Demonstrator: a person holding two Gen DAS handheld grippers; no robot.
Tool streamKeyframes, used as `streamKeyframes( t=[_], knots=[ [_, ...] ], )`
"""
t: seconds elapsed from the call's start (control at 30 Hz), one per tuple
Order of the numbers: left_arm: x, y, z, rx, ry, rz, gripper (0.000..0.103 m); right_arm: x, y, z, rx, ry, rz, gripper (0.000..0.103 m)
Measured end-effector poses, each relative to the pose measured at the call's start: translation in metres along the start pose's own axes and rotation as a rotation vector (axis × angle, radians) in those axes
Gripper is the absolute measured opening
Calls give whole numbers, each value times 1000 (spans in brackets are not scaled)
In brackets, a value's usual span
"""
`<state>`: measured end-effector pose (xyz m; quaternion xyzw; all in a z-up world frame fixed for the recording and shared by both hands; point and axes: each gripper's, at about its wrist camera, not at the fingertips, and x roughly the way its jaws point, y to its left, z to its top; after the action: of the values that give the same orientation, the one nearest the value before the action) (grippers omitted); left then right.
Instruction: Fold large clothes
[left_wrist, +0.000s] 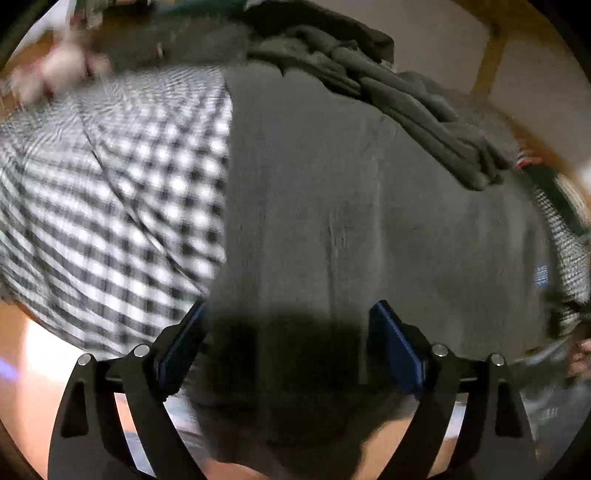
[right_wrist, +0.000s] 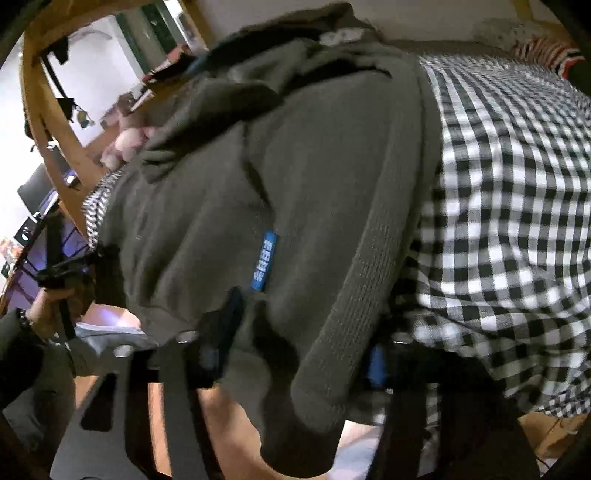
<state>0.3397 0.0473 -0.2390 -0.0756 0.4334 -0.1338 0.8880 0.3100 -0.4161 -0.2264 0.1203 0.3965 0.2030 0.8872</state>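
A dark grey sweatshirt (left_wrist: 351, 203) lies spread over a black-and-white checked cloth (left_wrist: 129, 203), and its far part is bunched up (left_wrist: 406, 96). My left gripper (left_wrist: 291, 332) hovers over the near edge of the sweatshirt. It is open wide, and both blue pads are bare. In the right wrist view the sweatshirt (right_wrist: 314, 184) shows a small blue label (right_wrist: 264, 260) and a ribbed hem (right_wrist: 351, 314). The hem hangs down between the fingers of my right gripper (right_wrist: 301, 343), which is shut on that fold. The fabric partly hides the right finger (right_wrist: 375, 363).
The checked cloth (right_wrist: 509, 221) extends to the right. A wooden frame (right_wrist: 40, 110) curves along the left, and a wooden post (left_wrist: 487, 55) stands behind the pile. A pink soft object (right_wrist: 125, 144) and a red-and-white striped cloth (right_wrist: 546, 51) lie at the far edges. A person's hand (right_wrist: 40, 314) is at the left.
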Motion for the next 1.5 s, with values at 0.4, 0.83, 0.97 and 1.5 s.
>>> streamKeyframes(
  t=[0.4,0.83,0.97,1.5],
  knots=[
    [-58,7,-5,18,-94,-142,31,-20,-16,5,169,-20,246,22],
    [-59,5,-2,-3,24,-149,21,-13,-7,10,142,20,183,13],
    [-80,8,8,8,43,-166,22,-27,-9,20,184,-24,246,13],
    [-87,-2,5,76,71,-88,33,-39,32,1,-84,28,-39,30]
  ],
)
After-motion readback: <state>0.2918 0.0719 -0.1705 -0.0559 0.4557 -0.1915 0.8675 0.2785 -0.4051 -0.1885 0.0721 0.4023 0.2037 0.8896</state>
